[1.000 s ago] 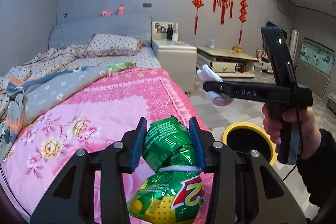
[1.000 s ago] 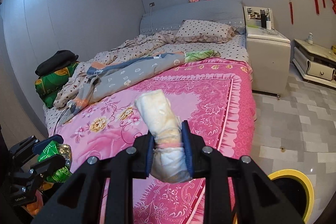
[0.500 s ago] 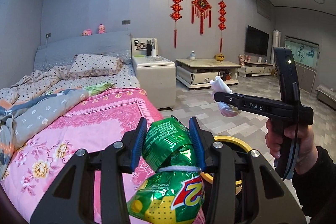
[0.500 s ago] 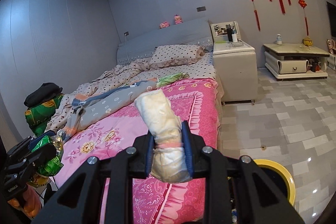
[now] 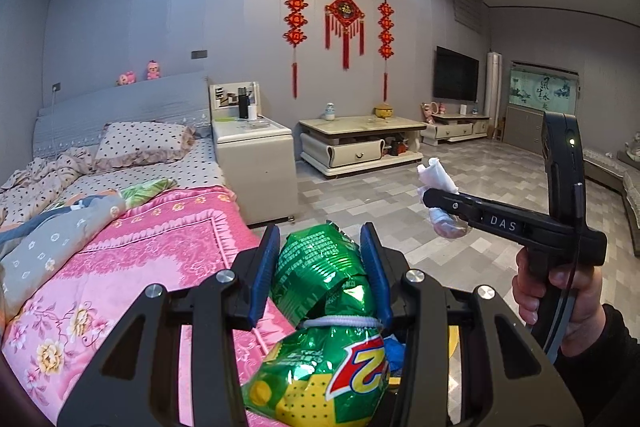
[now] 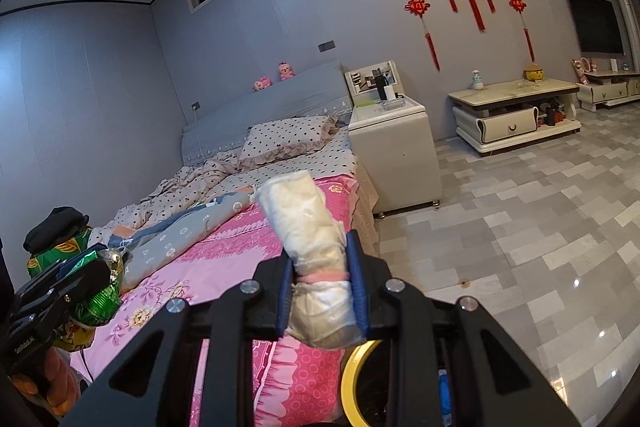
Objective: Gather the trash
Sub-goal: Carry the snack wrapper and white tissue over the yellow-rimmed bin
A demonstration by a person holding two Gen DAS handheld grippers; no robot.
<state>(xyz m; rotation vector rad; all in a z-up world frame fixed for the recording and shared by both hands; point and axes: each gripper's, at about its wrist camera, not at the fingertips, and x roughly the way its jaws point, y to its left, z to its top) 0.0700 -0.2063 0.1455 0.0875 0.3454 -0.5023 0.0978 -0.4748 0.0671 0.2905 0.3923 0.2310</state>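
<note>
Plainly, right claw (image 5: 434, 193) body reads "DAS".

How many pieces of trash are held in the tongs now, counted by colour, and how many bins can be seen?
Green trash: 1, the green snack bag in the left tongs.
White trash: 1, the white rolled wad in the right tongs.
Yellow-rimmed bin: 1, beside the bed.
Total: 3 things.
</note>
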